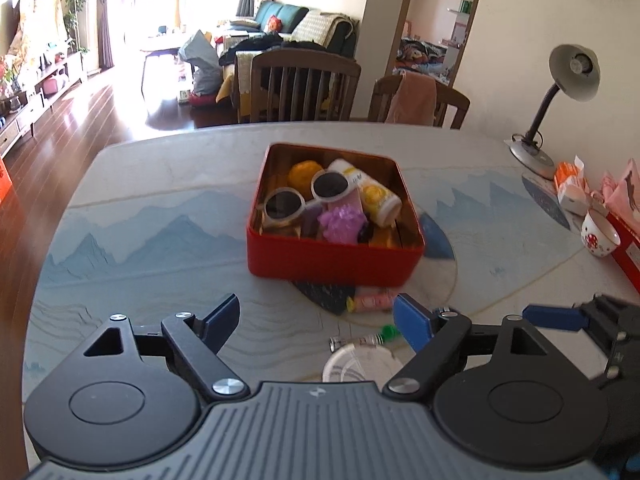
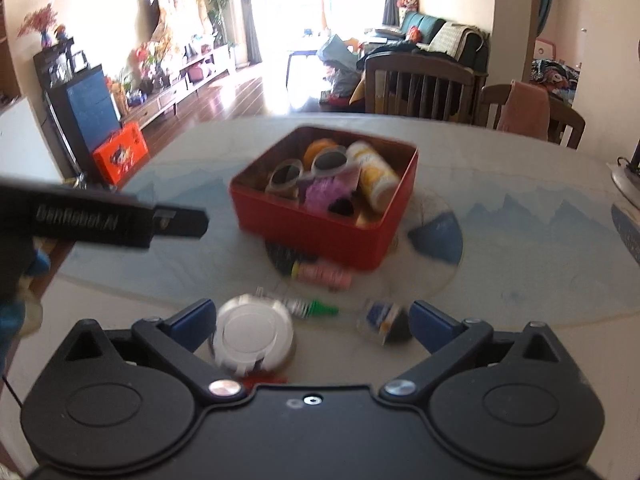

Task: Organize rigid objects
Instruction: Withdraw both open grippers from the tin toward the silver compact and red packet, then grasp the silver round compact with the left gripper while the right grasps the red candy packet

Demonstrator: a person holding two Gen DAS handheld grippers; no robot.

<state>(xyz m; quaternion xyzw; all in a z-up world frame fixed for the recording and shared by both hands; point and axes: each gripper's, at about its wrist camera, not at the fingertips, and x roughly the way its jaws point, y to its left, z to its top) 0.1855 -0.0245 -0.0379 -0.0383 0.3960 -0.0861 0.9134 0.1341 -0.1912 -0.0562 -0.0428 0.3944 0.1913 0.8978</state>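
A red tin box (image 1: 332,254) (image 2: 316,224) stands mid-table, holding white sunglasses (image 1: 306,196) (image 2: 308,170), a yellow-white bottle (image 1: 372,196) (image 2: 374,176), an orange ball (image 1: 304,174), and a purple toy (image 1: 342,222) (image 2: 322,192). In front of it lie a pink tube (image 1: 372,302) (image 2: 324,274), a small green-capped vial (image 1: 366,338) (image 2: 308,306), a round white lid (image 1: 356,364) (image 2: 254,336) and a small blue-white packet (image 2: 384,320). My left gripper (image 1: 316,320) is open and empty before the box. My right gripper (image 2: 312,320) is open, with the lid and packet between its fingers.
A grey desk lamp (image 1: 560,92), a white cup (image 1: 598,234), snack packets (image 1: 572,184) and a red carton edge (image 1: 628,248) stand at the right. Two wooden chairs (image 1: 304,84) (image 2: 420,88) stand behind the far edge. The left gripper's side (image 2: 100,220) shows in the right wrist view.
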